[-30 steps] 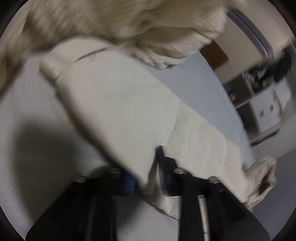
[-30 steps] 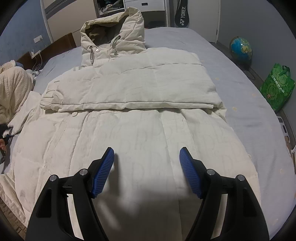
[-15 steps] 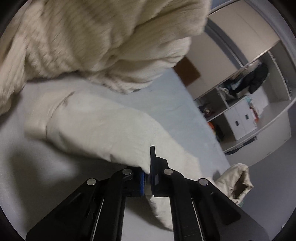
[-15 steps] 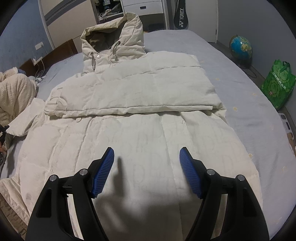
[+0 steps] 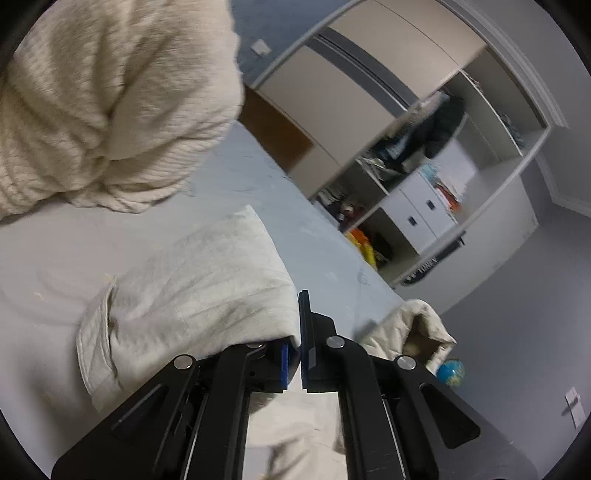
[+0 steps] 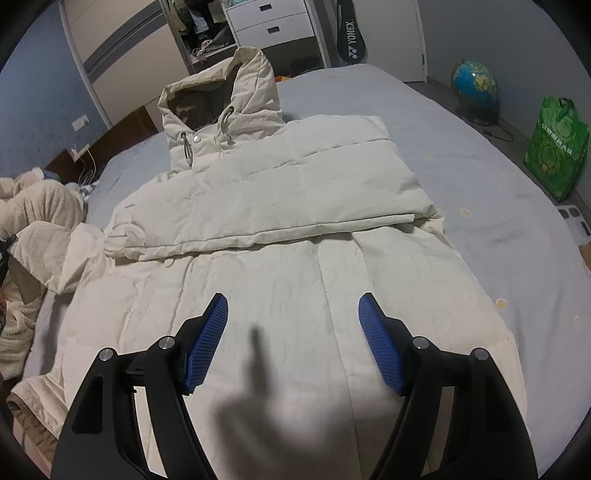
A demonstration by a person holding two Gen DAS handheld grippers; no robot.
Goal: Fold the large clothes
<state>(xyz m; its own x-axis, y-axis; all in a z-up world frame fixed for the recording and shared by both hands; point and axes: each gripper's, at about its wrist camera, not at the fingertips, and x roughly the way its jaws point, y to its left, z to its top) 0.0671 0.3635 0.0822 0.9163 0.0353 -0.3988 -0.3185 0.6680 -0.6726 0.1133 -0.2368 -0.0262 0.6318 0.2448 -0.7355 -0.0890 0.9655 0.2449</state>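
Reading "YONEX", a dark racket bag [image 6: 350, 35] leans by the white drawers [image 6: 271, 23]. Left tongs [image 5: 294, 363] are clamped on the cream coat's sleeve [image 5: 192, 291], lifted off the grey bed [image 6: 480, 177]. Right tongs [image 6: 291, 339] gape, empty, above the coat [image 6: 280, 206] spread there. A globe [image 6: 473, 84] and green bag [image 6: 557, 147] stand beyond; a knit blanket [image 5: 103, 96] crowds the left view.

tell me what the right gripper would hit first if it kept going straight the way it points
Most likely the cream quilted hooded coat spread on the grey bed: the right gripper angles down at its lower panel, jaws open and empty.
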